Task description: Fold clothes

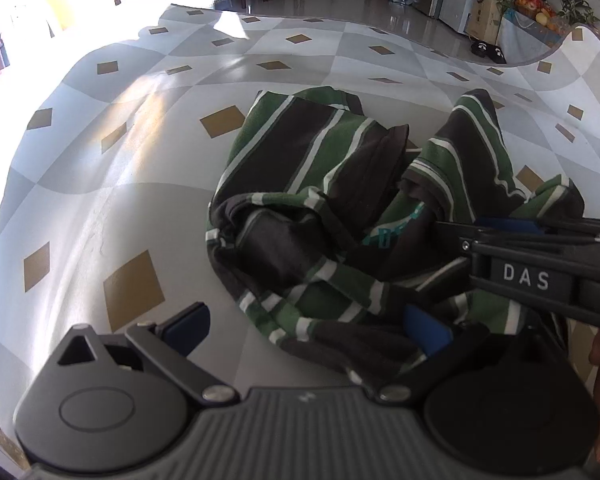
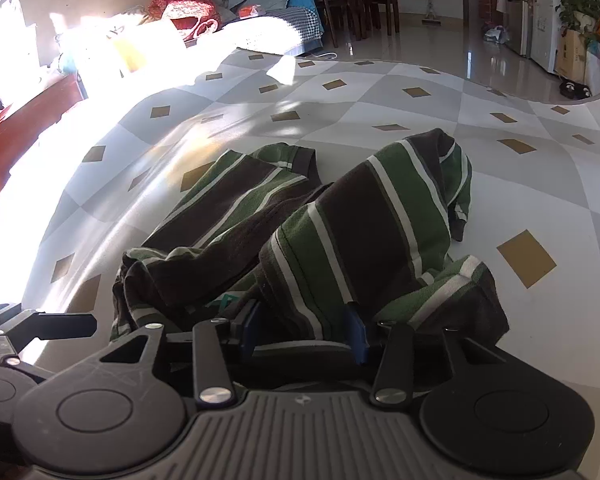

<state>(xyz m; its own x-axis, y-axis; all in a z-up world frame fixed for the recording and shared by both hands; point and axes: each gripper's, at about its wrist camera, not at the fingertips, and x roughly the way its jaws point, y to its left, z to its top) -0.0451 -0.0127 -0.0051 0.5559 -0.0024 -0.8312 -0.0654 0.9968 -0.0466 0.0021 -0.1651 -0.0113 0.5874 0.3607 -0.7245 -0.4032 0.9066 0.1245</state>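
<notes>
A crumpled green, brown and white striped shirt [image 1: 320,184] lies on a table covered with a grey-and-white diamond cloth [image 1: 140,120]. My left gripper [image 1: 308,328] is open at the shirt's near edge, its right pad [image 1: 428,332] against the fabric and its left pad [image 1: 188,326] over bare cloth. My right gripper [image 2: 304,332] has its blue pads on either side of a fold of the shirt [image 2: 360,220], with fabric between them. The right gripper also shows in the left wrist view [image 1: 444,226], reaching in from the right into the shirt.
The far table edge [image 2: 460,76] gives onto a shiny floor with chairs, a fridge and plants beyond. Bright sunlight washes out the table's left side [image 2: 80,80], where bags and a red-wood piece stand.
</notes>
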